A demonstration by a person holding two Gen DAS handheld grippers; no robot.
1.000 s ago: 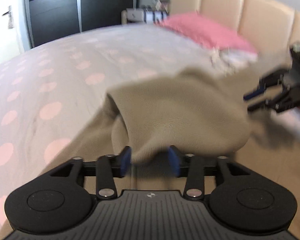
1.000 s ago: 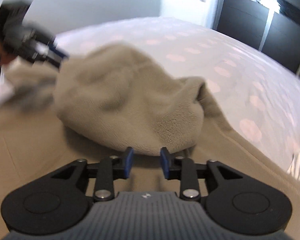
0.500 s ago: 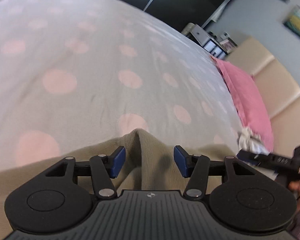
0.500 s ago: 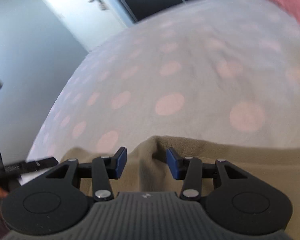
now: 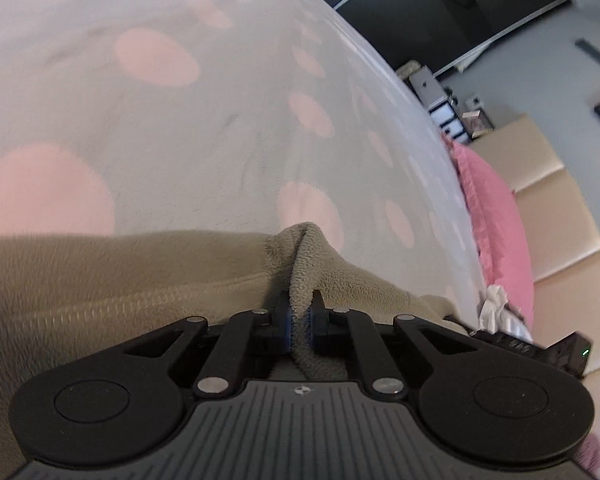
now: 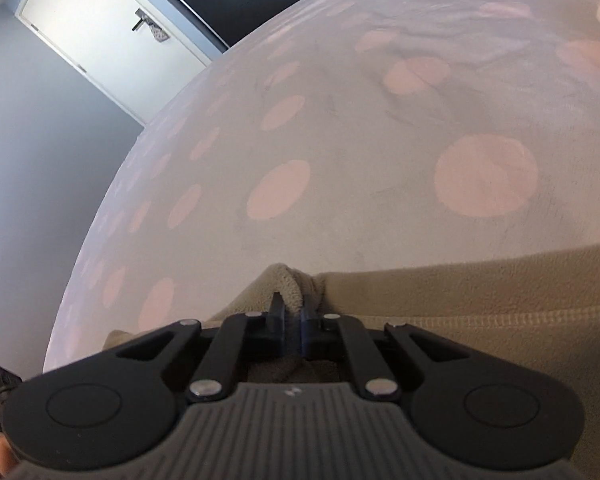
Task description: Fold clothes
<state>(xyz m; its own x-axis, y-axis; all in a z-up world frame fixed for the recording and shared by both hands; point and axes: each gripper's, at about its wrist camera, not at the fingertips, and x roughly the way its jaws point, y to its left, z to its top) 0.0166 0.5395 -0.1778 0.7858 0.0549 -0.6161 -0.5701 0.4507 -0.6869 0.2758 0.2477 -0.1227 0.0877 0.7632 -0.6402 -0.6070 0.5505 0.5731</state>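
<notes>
Left gripper and right gripper each clamp a pinched ridge of the beige fleece garment.

Half a second earlier both sets of jaws stood apart around the fleece edge; they have just closed, with pile bunched between the blue pads. The garment lies flat on the polka-dot bedspread, its far hem just ahead of the fingers. Beyond, a pink pillow rests against the cream headboard.
</notes>
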